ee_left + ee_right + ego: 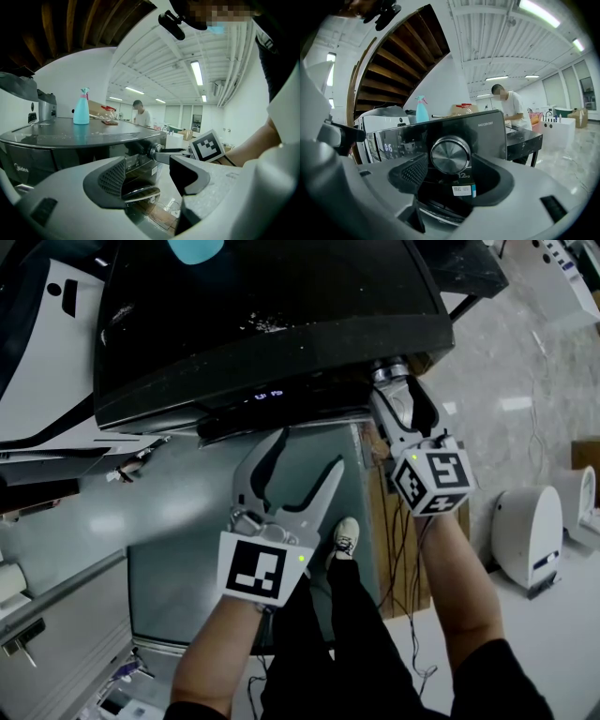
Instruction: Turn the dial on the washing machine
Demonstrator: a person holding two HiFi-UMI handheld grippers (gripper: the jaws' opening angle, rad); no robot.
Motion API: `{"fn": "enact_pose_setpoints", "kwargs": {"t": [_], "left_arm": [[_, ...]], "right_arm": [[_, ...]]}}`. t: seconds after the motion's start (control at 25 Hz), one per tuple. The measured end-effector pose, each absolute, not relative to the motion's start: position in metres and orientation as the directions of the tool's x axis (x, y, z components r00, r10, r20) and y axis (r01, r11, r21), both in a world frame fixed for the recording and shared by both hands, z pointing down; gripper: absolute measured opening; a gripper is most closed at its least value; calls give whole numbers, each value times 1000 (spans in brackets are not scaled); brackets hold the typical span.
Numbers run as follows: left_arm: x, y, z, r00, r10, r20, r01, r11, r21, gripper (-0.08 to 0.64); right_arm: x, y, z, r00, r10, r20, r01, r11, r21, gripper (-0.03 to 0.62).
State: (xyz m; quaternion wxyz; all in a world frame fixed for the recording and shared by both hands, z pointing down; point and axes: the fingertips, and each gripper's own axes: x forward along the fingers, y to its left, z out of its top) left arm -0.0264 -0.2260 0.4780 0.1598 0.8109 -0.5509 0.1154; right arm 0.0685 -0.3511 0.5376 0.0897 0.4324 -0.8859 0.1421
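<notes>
Brushed-metal, round and flat-faced: the dial (pixel 450 154), set at the right-hand end of the glossy black control panel (pixel 487 136) on the front of the washing machine (pixel 281 296), just under the overhang of its dark lid. Its axis runs straight out of the panel toward the person, and the right gripper view looks almost squarely down that axis, with the face centred between the jaws. The right gripper (pixel 451 167) is the nearer tool by far. Its jaws are spread a little wider than the dial and stand one on each side of the rim, a thin dark gap showing at the ribbed pad, and nothing is clamped. In the head view its tips reach up to the dial (pixel 388 371) from directly in front. Judged from this, the coming move needs only a closing onto the rim, then a twist of the wrist about the dial's own axis, with no sideways correction. A small white sticker (pixel 463 190) sits on the panel below the dial, and a lit digital display (pixel 387 147) lies farther left along it. The left gripper (pixel 307 454) hangs well apart to the left, out before the middle of the panel. Its jaws are wide apart and empty, and it plays no part in the approach. A turquoise spray bottle (pixel 81 107) stands upright on the lid toward the rear. A person (pixel 508 110) stands at a table in the far background.
</notes>
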Motion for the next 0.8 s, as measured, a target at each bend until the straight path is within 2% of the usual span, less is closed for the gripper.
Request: {"fn": "enact_pose_setpoints", "kwargs": {"t": [0.12,0.4,0.8], "left_arm": [[-25,-226,478,368,-857,362,-930,-345,130,275],[-23,-225,480,370,-857,359,-929,-346,133,275],[-24,-222,486,370,-855,363,-929,-338,150,275]], "right_arm": [[69,-350,535,-600,-748,282,-793,604,-85,279],[68,-347,532,-544,-773,327,-732,627,266,284],[58,-348,532,-520,-794,316,-681,608,408,282]]}}
